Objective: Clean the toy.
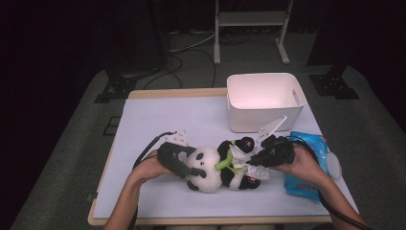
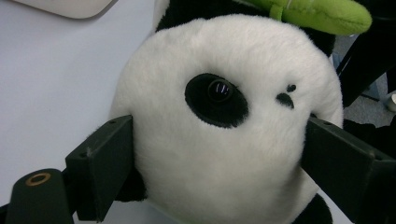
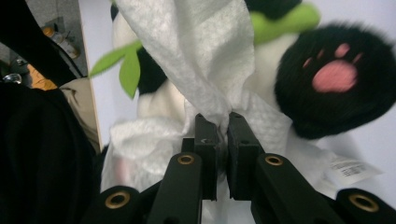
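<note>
A plush panda lies on its back on the white table, holding a green bamboo stalk. My left gripper is shut on the panda's white head, one jaw pressing each side. My right gripper is shut on a white wet wipe and holds it against the panda's belly, beside a black paw with pink pads. In the right gripper view the wipe is pinched between the two jaws and hangs over the panda's body.
A white plastic bin stands at the back right of the table. A blue pack of wet wipes lies under my right hand near the table's right edge. Metal stand legs rise on the floor beyond.
</note>
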Tool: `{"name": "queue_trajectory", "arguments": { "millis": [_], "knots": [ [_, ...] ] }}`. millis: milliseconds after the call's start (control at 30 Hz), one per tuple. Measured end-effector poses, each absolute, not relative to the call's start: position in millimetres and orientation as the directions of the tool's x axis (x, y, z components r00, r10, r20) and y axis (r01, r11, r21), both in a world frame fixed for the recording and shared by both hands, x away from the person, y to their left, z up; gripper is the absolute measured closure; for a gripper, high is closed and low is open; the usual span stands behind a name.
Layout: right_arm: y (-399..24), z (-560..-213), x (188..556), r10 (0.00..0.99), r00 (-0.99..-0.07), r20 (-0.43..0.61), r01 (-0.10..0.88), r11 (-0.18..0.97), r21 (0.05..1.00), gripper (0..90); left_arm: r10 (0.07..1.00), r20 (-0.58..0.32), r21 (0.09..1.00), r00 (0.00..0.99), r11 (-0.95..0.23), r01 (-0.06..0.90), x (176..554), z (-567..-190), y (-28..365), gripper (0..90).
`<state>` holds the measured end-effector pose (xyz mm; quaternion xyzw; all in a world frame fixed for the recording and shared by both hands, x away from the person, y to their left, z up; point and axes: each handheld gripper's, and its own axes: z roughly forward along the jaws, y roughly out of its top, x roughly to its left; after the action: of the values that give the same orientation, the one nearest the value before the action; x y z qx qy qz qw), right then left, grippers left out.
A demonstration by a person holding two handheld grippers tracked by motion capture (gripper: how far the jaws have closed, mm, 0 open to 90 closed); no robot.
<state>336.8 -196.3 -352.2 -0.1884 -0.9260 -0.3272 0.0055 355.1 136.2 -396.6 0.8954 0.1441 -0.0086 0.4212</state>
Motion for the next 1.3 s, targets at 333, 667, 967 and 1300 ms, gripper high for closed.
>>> {"name": "queue_trajectory", "arguments": {
  "millis": [333,667,967,1300],
  "knots": [
    [-152,-328,357,0.301,-0.950,0.089,0.292,0.742,0.604,83.4,0.233,-0.111,0.750,0.966,-0.618,0.236,350,-394,127,11.8],
    [-147,-332,367,0.295,-0.950,0.103,0.297,0.753,0.587,83.4,0.228,-0.105,0.755,0.968,-0.616,0.226,349,-395,125,11.8],
    [-173,-336,359,0.337,-0.938,0.080,0.321,0.757,0.570,83.4,0.230,-0.103,0.755,0.968,-0.615,0.227,348,-395,123,11.8],
    [-177,-317,373,0.381,-0.922,0.074,0.348,0.727,0.592,83.5,0.226,-0.095,0.756,0.970,-0.618,0.218,348,-395,121,11.8]
  ]
}}
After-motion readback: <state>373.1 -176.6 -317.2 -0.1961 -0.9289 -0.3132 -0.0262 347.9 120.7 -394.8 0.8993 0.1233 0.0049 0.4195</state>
